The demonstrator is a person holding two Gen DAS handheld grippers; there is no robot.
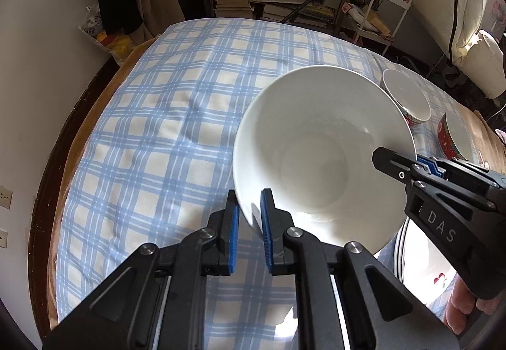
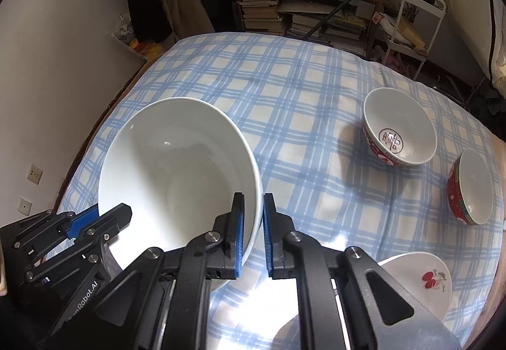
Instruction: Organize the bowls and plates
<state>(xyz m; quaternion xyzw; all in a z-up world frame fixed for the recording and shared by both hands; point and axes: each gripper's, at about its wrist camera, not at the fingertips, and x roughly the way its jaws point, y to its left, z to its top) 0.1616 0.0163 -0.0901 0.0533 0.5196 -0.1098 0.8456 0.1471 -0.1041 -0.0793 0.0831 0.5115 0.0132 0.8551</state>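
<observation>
The left tool [image 1: 249,223] fills the bottom of its own view, its blue pads nearly together and pinching the near rim of the big white bowl [image 1: 322,154]. The right tool [image 2: 253,223] does the same on the opposite rim, one pad inside the wall and one outside. Both are closed down to the thickness of the wall, so the bowl hangs between them, tilted, above the blue checked cloth [image 1: 164,116] that covers the counter.

The bowl looks like glazed ceramic: stiff, smooth and likely slippery under the pads, fairly heavy for its wide span, and breakable if dropped. A single rim pinch would probably let it swing, so two grips across from each other suit it; the rim is the only place thin enough to clamp.

Well apart on the right stand a red-patterned bowl [image 2: 400,132] with a red mark inside and a second red bowl [image 2: 471,188]. A plate with a cherry motif [image 2: 423,280] lies just beside the right tool. Setting down gently seems wise, since glaze on glaze chips.
</observation>
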